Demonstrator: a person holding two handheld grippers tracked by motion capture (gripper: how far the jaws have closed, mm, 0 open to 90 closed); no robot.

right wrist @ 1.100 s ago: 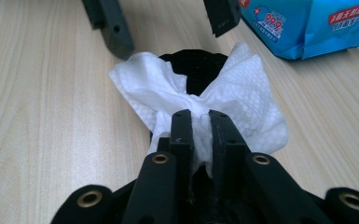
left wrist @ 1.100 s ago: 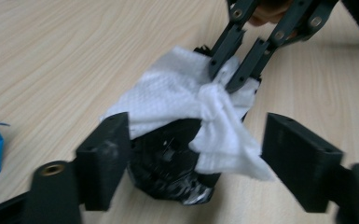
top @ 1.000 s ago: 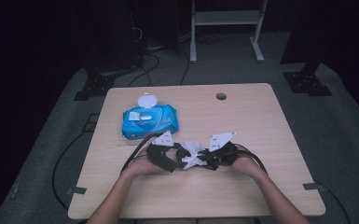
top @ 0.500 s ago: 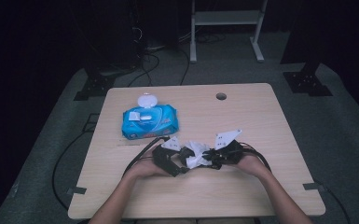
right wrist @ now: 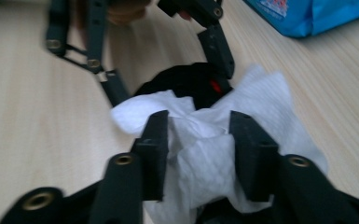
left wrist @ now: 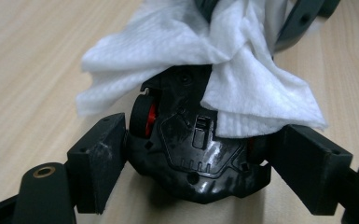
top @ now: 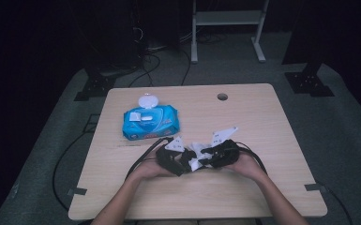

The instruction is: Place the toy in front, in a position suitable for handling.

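A black mouse point(left wrist: 191, 154) with a red wheel lies underside up between the jaws of my left gripper point(left wrist: 200, 144), whose pads press its two sides. Those jaws have just been closing on it. A white wipe point(left wrist: 177, 42) drapes over the mouse's far end. My right gripper point(right wrist: 203, 140) faces it from the other side. Its jaws have just been opening and stand apart, with the bunched wipe point(right wrist: 261, 93) loose between them. In the high view both grippers point(top: 184, 161) point(top: 206, 159) meet tip to tip at the table's near middle.
A blue pack of wipes point(top: 150, 122) with its white lid flipped up lies at the back left of the wooden table point(top: 262, 197). A cable hole point(top: 222, 97) sits near the far edge. Cables trail off the left side.
Both hands with the mouse and wipe have edged slightly to the right and nearer. The pack has not moved.
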